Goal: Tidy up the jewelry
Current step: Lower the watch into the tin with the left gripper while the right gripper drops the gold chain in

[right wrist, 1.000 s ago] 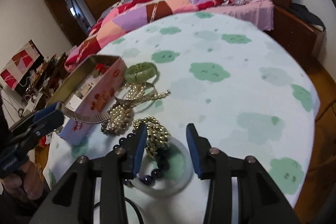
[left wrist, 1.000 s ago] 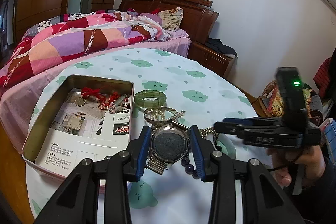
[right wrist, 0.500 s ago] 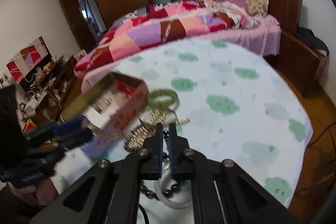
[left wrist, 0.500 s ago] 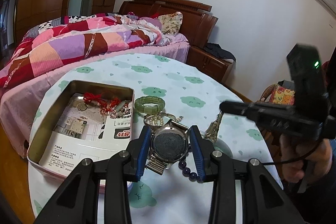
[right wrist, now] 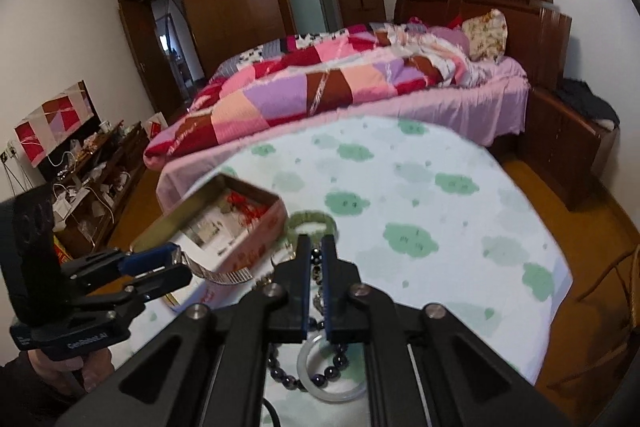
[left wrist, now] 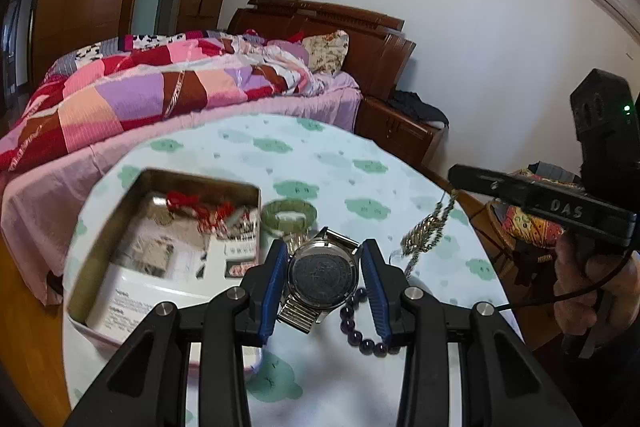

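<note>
I am holding a silver watch (left wrist: 322, 274) in my left claw (left wrist: 323, 283). The blue pads (left wrist: 273, 290) are pressing on both sides of its round case, and its metal strap is hanging down in the air above the table (left wrist: 360, 163). My right claw (right wrist: 316, 283) is squeezed tight on a gold bead chain (left wrist: 426, 233), which is dangling from its tip over the right part of the table.

Just to the left of the watch, a metal tin (left wrist: 120, 235) is sitting open. Red string jewelry (left wrist: 192, 207) is lying in its far corner on some printed paper. A green bracelet (left wrist: 289, 213) is lying on the table right beside the tin's far right corner. A string of dark purple beads (left wrist: 360, 327) is lying near me, under the watch. In my right claw's view, a pale ring bangle (right wrist: 332, 375) is lying near me with the purple beads across it.

The table is round and is wearing a white cloth with green cloud shapes. Far behind it, a bed (right wrist: 360, 75) with a pink and purple patch quilt is standing by the wall.
</note>
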A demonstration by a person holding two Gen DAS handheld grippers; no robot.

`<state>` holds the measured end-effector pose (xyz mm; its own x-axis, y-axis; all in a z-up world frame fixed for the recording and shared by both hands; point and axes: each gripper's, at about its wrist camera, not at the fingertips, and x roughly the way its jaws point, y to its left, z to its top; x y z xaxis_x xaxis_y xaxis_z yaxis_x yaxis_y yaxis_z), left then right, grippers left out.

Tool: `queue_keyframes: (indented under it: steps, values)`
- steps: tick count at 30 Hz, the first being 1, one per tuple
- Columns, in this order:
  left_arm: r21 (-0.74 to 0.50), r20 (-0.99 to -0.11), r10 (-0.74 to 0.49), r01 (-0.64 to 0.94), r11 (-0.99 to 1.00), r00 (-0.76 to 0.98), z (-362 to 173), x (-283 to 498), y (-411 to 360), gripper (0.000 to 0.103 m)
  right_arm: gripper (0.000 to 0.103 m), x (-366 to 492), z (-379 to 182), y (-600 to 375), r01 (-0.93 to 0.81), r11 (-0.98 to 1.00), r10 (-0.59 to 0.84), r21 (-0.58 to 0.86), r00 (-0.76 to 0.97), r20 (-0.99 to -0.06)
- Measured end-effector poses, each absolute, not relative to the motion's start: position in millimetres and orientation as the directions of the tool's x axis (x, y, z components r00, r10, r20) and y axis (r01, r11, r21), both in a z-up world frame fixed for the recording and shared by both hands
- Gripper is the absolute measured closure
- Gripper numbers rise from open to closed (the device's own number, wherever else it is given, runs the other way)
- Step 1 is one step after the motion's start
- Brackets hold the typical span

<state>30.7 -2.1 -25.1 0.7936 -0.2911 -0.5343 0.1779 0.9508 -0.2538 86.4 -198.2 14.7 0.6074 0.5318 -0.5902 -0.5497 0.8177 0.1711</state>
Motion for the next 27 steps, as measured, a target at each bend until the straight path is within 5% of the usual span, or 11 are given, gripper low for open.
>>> queue_keyframes:
  steps: [13,27]
  values:
    - [-0.192,-0.483,-0.201,0.12,0.974,0.852,21.4,48.9,38.3,0.064,0.096,86.8,72.3,-160.6,-0.628,0.773,0.581,0.095,0.64,-0.503]
    - [-0.177,-0.545,-0.113,0.017,0.984,0.831,6.2,83.5,86.8,0.064,0.096,99.4,73.1,-85.5,-0.693,0.717,0.625,0.076,0.59,-0.511]
